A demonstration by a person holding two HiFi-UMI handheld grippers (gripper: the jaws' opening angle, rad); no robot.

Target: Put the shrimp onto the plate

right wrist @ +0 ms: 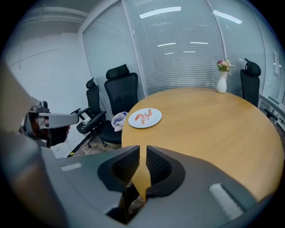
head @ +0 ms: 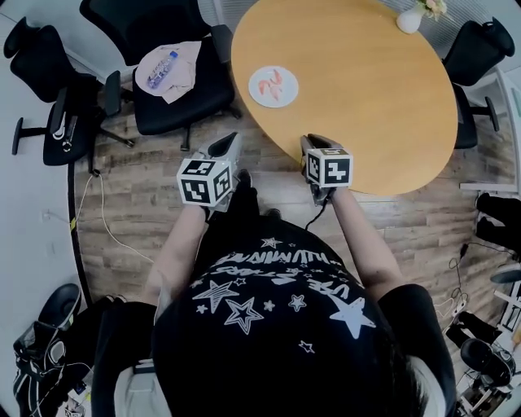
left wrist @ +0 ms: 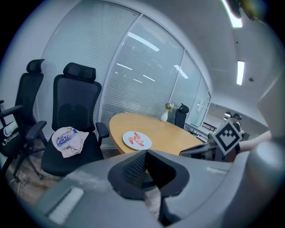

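Observation:
A white plate (head: pixel 273 86) lies near the left edge of the round wooden table (head: pixel 374 98), with a few pink shrimp (head: pixel 269 81) on it. Both grippers hang in front of the table's near edge, well short of the plate. My left gripper (head: pixel 221 147) is off the table over the floor, its jaws together and empty. My right gripper (head: pixel 313 144) is at the table's rim, its jaws a thin slit apart with nothing between them. The left gripper view shows the plate (left wrist: pixel 137 140) beyond my left gripper (left wrist: pixel 146 153). The right gripper view shows the plate (right wrist: pixel 144 118) far ahead of my right gripper (right wrist: pixel 142 149).
A black office chair (head: pixel 175 89) left of the table carries a cloth and a plastic bottle (head: pixel 161 69). More chairs stand at the far left (head: pixel 49 81) and far right (head: pixel 480 49). A white vase (head: pixel 410 18) stands at the table's far edge. Cables lie on the wood floor (head: pixel 106 220).

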